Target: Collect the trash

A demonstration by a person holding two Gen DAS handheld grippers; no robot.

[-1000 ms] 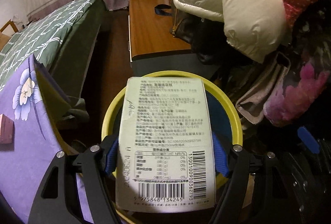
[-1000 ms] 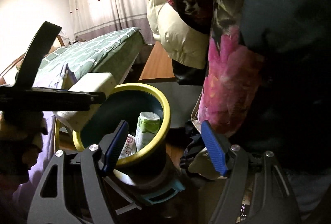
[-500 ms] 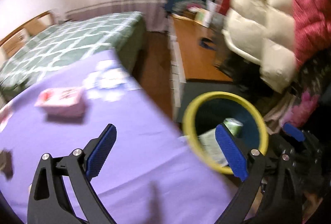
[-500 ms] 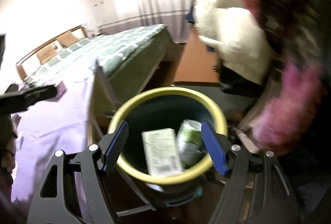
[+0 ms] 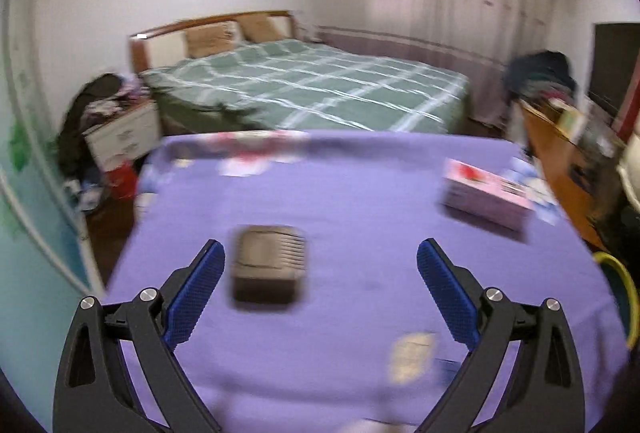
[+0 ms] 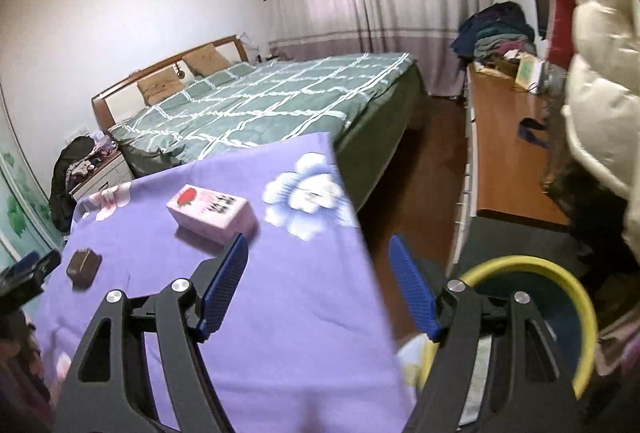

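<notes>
My left gripper [image 5: 320, 269] is open and empty above the purple tablecloth [image 5: 360, 233]. A small dark brown box [image 5: 268, 263] lies just ahead between its fingers, blurred. A pink carton with a strawberry [image 5: 486, 199] lies farther right. A small pale scrap [image 5: 412, 355] lies near the front. My right gripper [image 6: 318, 285] is open and empty at the table's right edge. In its view the pink carton [image 6: 212, 213] and the brown box [image 6: 83, 267] lie on the cloth [image 6: 240, 313]. The yellow-rimmed bin [image 6: 576, 297] stands at lower right, its inside mostly hidden.
A bed with a green checked cover [image 6: 264, 101] stands beyond the table. A wooden desk [image 6: 508, 149] with clutter runs along the right, with a white puffer jacket [image 6: 600, 81] hanging over it. The bin rim [image 5: 624, 293] shows at the right edge of the left wrist view.
The left gripper let go of the pale drink carton into the bin, then swung left to face the table. The right gripper also turned from the bin towards the table.
</notes>
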